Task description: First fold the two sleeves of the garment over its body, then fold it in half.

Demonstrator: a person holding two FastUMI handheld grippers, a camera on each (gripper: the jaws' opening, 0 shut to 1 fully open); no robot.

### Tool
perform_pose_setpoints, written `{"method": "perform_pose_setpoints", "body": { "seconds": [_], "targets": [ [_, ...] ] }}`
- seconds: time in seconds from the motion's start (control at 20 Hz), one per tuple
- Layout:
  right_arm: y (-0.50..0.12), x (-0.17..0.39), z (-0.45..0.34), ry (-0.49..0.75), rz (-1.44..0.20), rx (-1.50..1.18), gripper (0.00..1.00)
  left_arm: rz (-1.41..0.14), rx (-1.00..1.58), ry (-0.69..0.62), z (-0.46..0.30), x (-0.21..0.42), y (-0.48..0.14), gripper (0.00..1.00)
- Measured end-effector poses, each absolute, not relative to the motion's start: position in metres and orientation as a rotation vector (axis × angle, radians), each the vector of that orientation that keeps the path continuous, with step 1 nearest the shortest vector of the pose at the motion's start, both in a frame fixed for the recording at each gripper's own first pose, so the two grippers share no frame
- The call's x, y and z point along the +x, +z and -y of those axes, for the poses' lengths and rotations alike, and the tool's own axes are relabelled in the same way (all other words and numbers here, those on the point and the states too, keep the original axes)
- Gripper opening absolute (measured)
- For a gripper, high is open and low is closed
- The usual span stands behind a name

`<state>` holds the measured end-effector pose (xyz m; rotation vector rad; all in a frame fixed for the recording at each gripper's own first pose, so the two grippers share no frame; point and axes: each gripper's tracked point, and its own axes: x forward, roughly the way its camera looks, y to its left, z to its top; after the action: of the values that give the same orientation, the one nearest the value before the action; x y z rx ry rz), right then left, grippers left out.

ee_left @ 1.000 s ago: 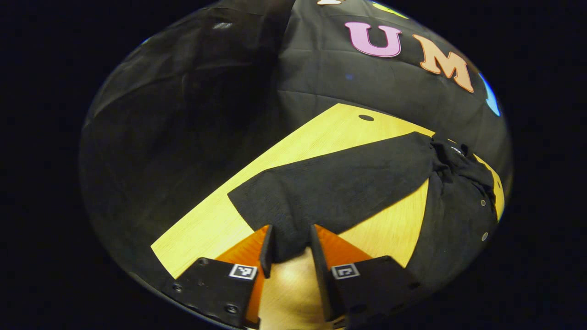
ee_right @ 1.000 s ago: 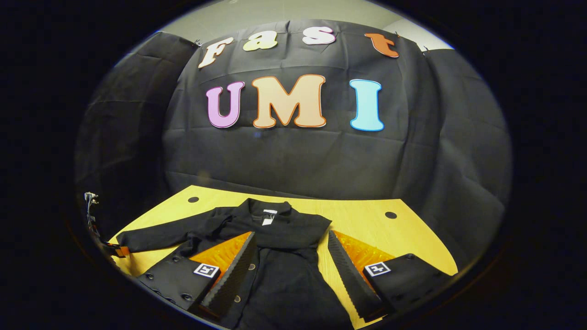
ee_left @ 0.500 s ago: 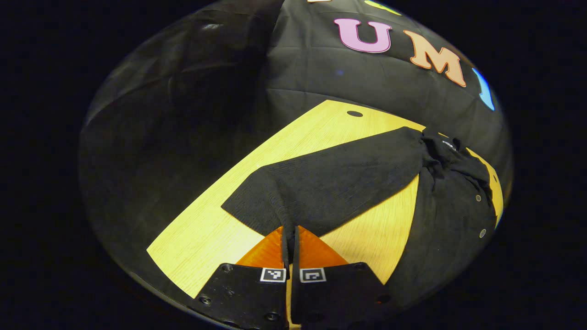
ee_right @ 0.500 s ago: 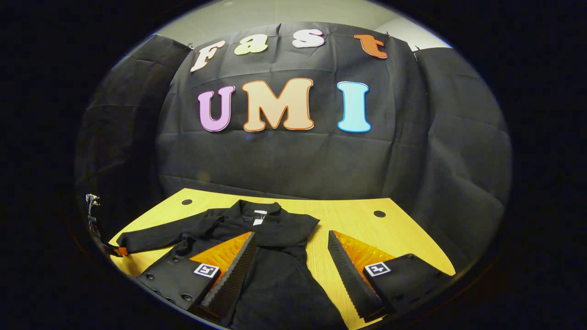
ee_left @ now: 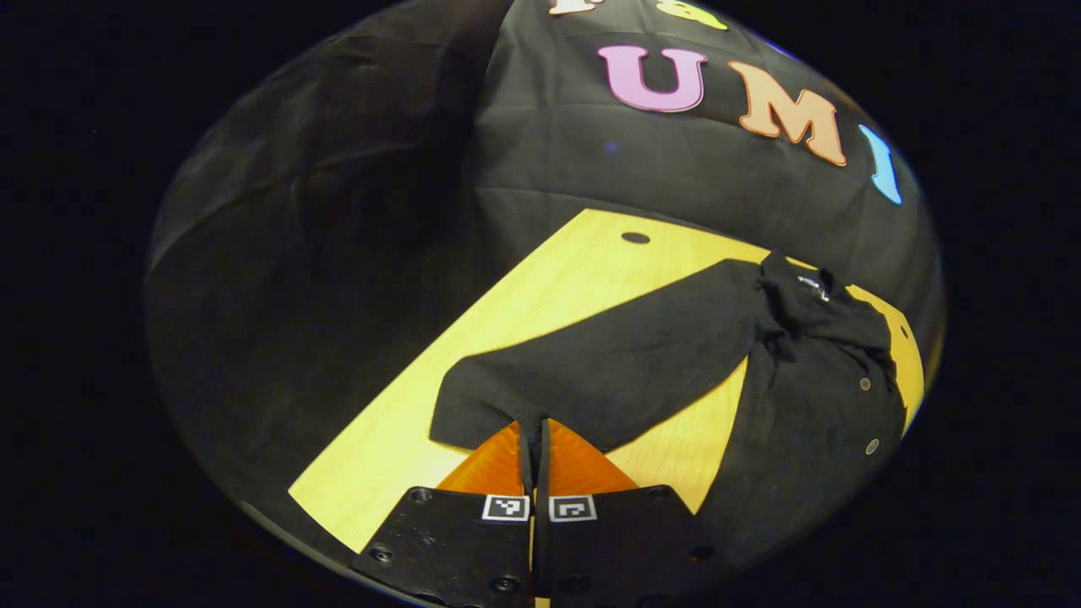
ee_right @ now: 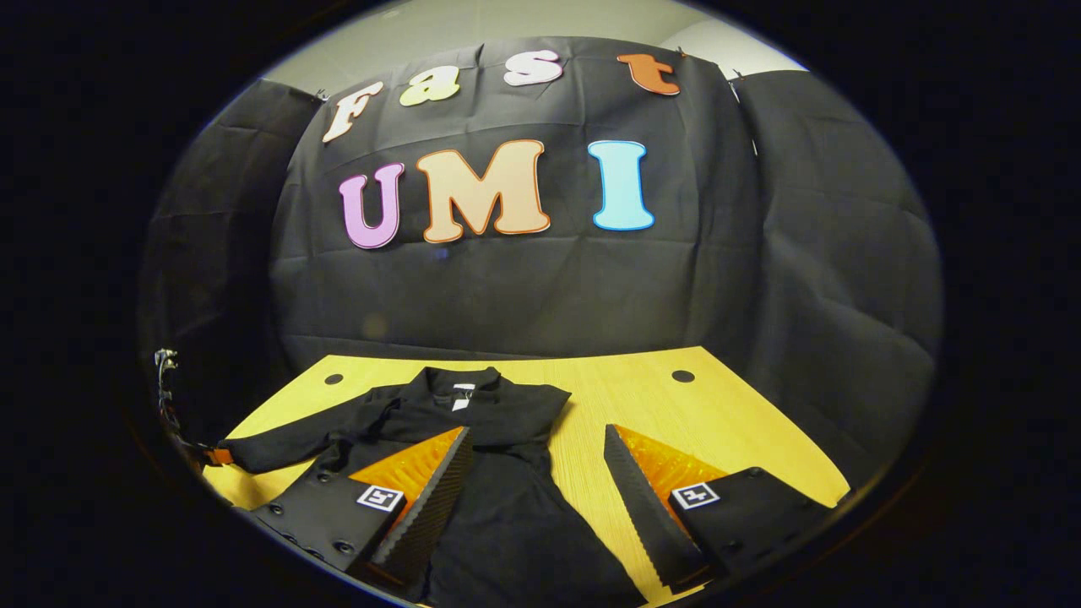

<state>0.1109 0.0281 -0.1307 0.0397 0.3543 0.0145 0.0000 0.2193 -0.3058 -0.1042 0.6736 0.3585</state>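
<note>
**Left gripper view: cuff pinched, sleeve ready to fold**

The dark garment [ee_left: 811, 397] lies flat on the counter [ee_left: 549, 287], soft and limp, probably light. Its sleeve [ee_left: 616, 363] runs toward 7 o'clock, where the left gripper [ee_left: 534, 439] has its jaws clamped on the cuff, a sound hold. The right gripper [ee_right: 540, 490] hovers over the body, jaws apart.

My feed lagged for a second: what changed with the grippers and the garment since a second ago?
The left gripper closed its fingers on the cuff end of the sleeve and has begun drawing it in toward the garment; the cuff looks bunched now. The right gripper stayed open above the garment's body, gripping nothing. The garment's body stayed flat on the table.
</note>
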Motion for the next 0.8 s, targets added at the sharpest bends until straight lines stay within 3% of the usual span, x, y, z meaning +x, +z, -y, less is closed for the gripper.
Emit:
{"method": "perform_pose_setpoints", "body": {
  "seconds": [0.35,0.8],
  "targets": [
    [-0.132,0.111,-0.017,0.026,-0.363,0.048,0.99,-0.562,-0.043,0.244,-0.177,0.054,-0.245,0.0],
    [-0.136,0.109,0.01,0.01,-0.37,0.1,0.99,-0.456,-0.018,0.003,-0.043,0.148,-0.197,0.0]
  ]
}}
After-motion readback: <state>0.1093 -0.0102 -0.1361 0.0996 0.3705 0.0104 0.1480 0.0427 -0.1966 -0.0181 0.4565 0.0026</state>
